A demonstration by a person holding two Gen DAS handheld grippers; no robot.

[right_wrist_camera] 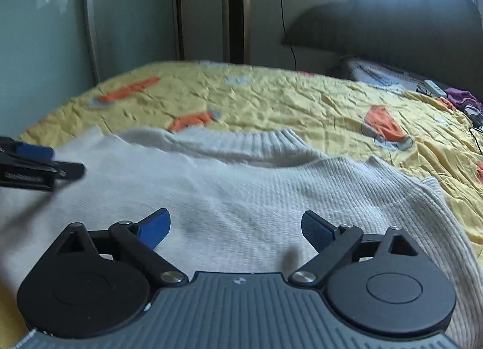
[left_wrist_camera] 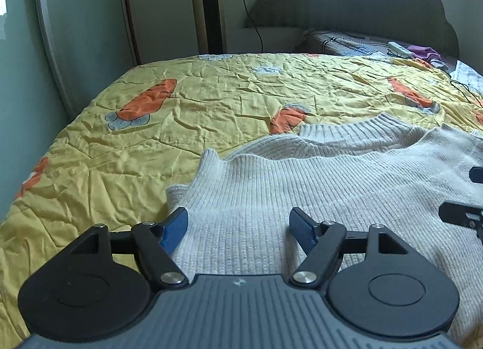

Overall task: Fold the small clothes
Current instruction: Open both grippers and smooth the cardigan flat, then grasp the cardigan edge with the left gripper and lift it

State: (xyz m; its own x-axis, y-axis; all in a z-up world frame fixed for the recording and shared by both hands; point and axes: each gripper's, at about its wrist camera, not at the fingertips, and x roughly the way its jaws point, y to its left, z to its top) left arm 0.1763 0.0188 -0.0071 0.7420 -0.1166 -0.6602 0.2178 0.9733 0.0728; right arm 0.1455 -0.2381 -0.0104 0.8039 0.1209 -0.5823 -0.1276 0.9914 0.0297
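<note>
Around my bed

I see a yellow quilt (left_wrist_camera: 211, 101) with orange carrots, a grey headboard (left_wrist_camera: 362, 2), a tall fan (left_wrist_camera: 209, 5), a remote (left_wrist_camera: 399, 49) and purple cloth (left_wrist_camera: 424, 52) beyond.

No readable text, brand or number can be made out anywhere. Only a tiny unlettered logo mark is seen on each gripper body.

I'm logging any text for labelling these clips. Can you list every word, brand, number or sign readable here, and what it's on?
No readable words or numbers in either view.
Small pale emblem on the left gripper grey ribbed body: a logo mark, no letters.
Same emblem on the right gripper body: no letters.
Drawings on the pale green wall: too small and blurred to read.
Ribbed cream knit sweater, yellow carrot-print quilt: no text.
</note>
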